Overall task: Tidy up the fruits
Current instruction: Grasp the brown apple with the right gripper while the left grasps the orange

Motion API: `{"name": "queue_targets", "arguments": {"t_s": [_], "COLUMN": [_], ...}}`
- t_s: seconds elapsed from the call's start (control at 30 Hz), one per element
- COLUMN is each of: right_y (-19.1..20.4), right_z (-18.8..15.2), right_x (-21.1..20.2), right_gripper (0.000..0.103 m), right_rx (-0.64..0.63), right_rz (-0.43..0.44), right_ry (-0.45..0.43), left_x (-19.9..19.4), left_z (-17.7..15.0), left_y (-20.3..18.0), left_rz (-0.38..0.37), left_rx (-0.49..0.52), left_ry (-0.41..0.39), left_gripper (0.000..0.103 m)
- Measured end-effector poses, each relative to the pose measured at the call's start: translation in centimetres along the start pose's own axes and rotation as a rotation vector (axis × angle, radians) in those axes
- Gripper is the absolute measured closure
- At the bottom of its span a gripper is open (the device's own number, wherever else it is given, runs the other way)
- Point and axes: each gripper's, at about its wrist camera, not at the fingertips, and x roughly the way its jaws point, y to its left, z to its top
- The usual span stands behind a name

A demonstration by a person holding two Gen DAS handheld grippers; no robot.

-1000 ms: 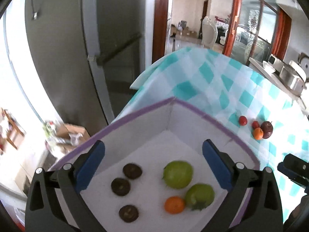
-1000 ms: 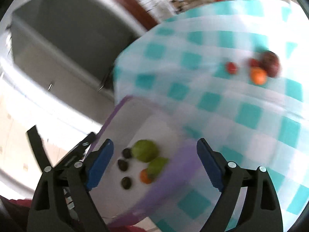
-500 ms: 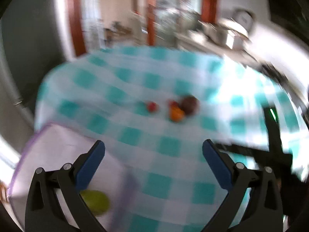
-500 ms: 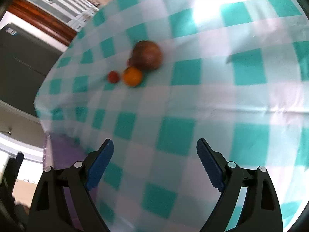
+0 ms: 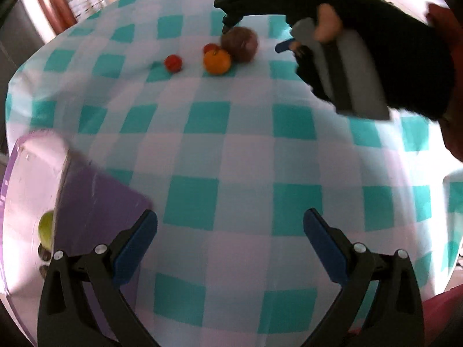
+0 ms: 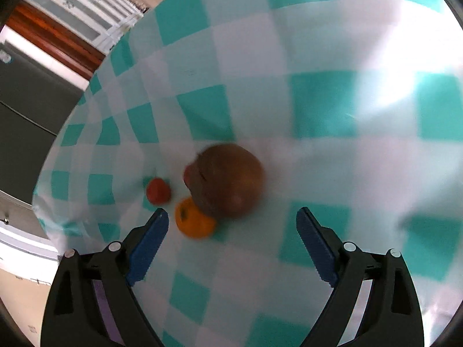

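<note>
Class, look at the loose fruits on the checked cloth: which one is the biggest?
The dark red-brown apple. It dwarfs the orange fruit touching it and the two small red fruits, one lying apart, the other tucked behind.

Both views are bright with daylight. A strong white glare washes out the checked tablecloth at the far right in the right wrist view. The dark red fruit looks smeared by motion blur. The fisheye lens bends the edges, and the corners are black.
</note>
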Motion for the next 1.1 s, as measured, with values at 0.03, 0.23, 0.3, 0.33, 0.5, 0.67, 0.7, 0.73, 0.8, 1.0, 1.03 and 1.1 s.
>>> {"name": "queue_targets", "arguments": {"t_s": [0.03,0.23,0.3,0.33,0.5,0.67,0.7,0.73,0.8,1.0,1.03,1.1], "right_y": [0.4,0.7,0.5,0.4,-0.2,-2.7,-3.1,-3.8,-5.1,-8.5,-8.9,-9.1], "right_z": [0.4,1.5,1.5,1.5,1.4,-0.2,-0.6,-1.2,-2.4,-6.1,-6.8,-7.9], "right_x": [0.9,3.3,3.7,3.7,3.2,0.6,0.0,-0.9,-2.3,-5.7,-6.0,-6.6], "right_gripper": [0.015,0.015,0.016,0.019,0.037,0.037,0.037,0.037,0.037,0.038,0.037,0.037], "right_rx": [-0.012,-0.014,-0.023,-0.029,-0.044,-0.025,-0.035,-0.046,-0.051,-0.088,-0.095,-0.116], "right_rz": [-0.014,-0.062,-0.068,-0.07,-0.047,-0.061,-0.069,-0.088,-0.108,-0.153,-0.148,-0.139], "right_ry": [0.005,0.017,0.022,0.017,0.01,-0.017,-0.027,-0.035,-0.034,-0.024,-0.022,-0.027], "left_x": [-0.2,-0.2,-0.2,-0.1,0.3,1.2,1.5,2.0,3.3,8.8,9.8,11.1], "left_z": [-0.1,-1.0,-1.3,-1.4,-1.1,0.5,1.1,2.0,3.9,10.8,12.0,13.9], "left_y": [0.1,1.0,0.8,0.8,0.3,0.2,0.3,0.4,0.8,2.2,2.6,3.1], "left_rz": [0.009,0.034,0.034,0.034,0.023,-0.015,-0.028,-0.046,-0.067,-0.039,-0.031,-0.02], "left_rx": [-0.008,-0.037,-0.036,-0.034,-0.031,-0.063,-0.079,-0.107,-0.158,-0.293,-0.314,-0.344], "left_ry": [0.003,0.024,0.033,0.036,0.044,0.049,0.05,0.05,0.047,0.035,0.033,0.024], "left_gripper": [0.002,0.002,0.002,0.002,0.002,0.002,0.002,0.002,0.002,0.002,0.002,0.002]}}
